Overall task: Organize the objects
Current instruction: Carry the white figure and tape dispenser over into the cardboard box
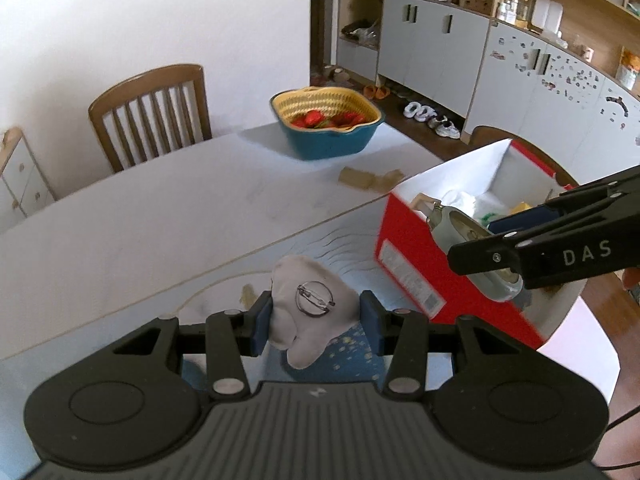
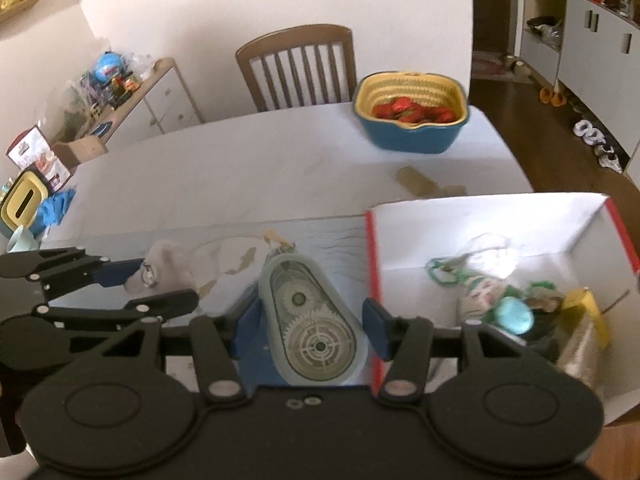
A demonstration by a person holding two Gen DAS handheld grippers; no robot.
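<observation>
While box (image 2: 472, 232) contents blur, left tool (image 1: 316, 320) grips cloth badge (image 1: 312, 304), pads half hidden

My table (image 2: 240, 160) fills the middle of both views, white on top. In my right wrist view a blue bowl with a yellow liner (image 2: 412, 114) stands on it near the far edge, upper right. A tan flat scrap (image 2: 416, 182) lies below the bowl. A patterned blue mat (image 2: 320, 236) covers the near strip, and the red box (image 2: 500, 232) sits at lower right. At the left edge a yellow-lidded container (image 2: 22, 204) and blue cloth (image 2: 56, 208) rest.
</observation>
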